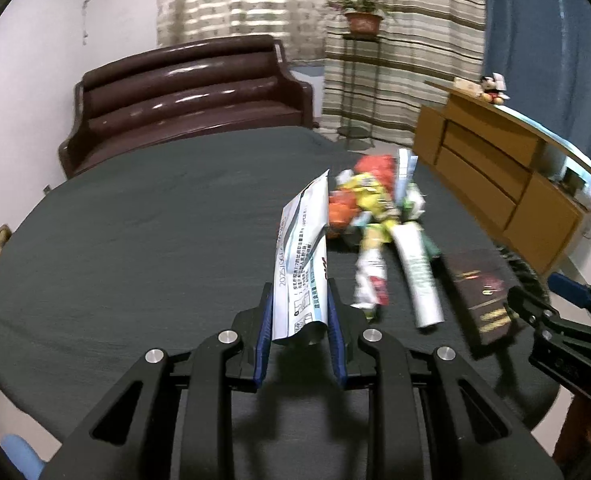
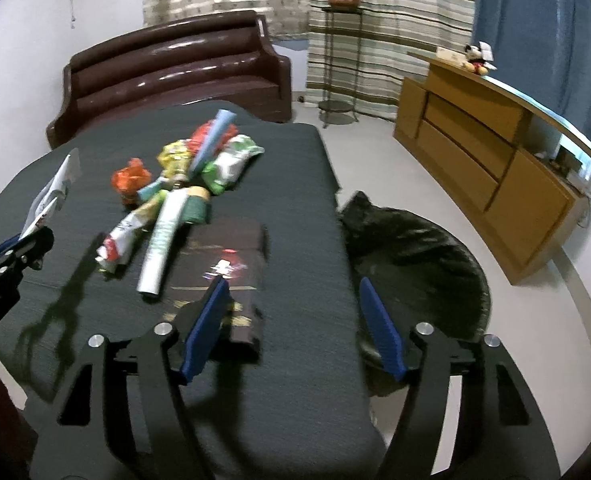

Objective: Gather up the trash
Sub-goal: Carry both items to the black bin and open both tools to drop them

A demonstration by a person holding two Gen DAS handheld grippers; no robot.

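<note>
My left gripper (image 1: 299, 300) is shut on a white printed wrapper (image 1: 303, 256), which stands up between its blue pads above the dark table cloth (image 1: 135, 240). The same wrapper (image 2: 53, 192) shows at the left of the right wrist view, held by the left gripper (image 2: 35, 240). A heap of crumpled wrappers (image 2: 183, 172), orange, yellow, green and white, lies mid-table with a silver rolled wrapper (image 2: 163, 244) beside it. A dark maroon packet (image 2: 223, 264) lies flat in front of my right gripper (image 2: 295, 296), which is open, with its left pad over the packet's near end.
A black bin bag (image 2: 419, 256) stands open on the floor off the table's right edge. Beyond are a brown leather sofa (image 2: 167, 68), a wooden cabinet (image 2: 487, 160) at right and a plant stand (image 2: 339, 40) by striped curtains.
</note>
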